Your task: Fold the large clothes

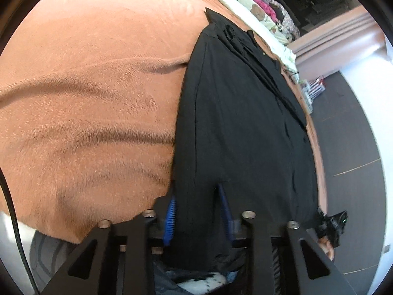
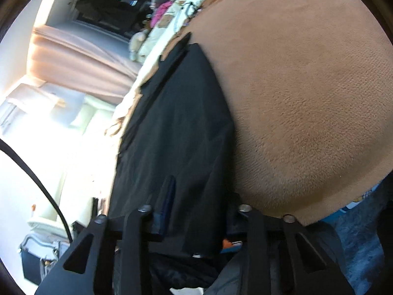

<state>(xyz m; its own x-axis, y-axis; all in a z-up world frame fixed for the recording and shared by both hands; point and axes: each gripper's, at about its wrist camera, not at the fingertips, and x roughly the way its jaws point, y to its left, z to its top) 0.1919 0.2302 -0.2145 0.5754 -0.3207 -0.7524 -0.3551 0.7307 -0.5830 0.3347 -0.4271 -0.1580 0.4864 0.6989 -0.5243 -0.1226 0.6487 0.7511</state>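
Black garment [image 1: 245, 127] lies folded lengthwise into a long strip on the brown fleece blanket [image 1: 86, 98] covering the bed, near end at the bed's edge. Left tongs [image 1: 197, 211]: blue-padded fingers [image 1: 170, 211] pinch the near hem, cloth bunched between them, gripping it. Right tongs [image 2: 196, 201] grip the same hem at its other corner; one finger [image 2: 168, 196] shows, the other sits hidden under the cloth. Clothes pile [image 1: 270, 7] at the far end of the bed.
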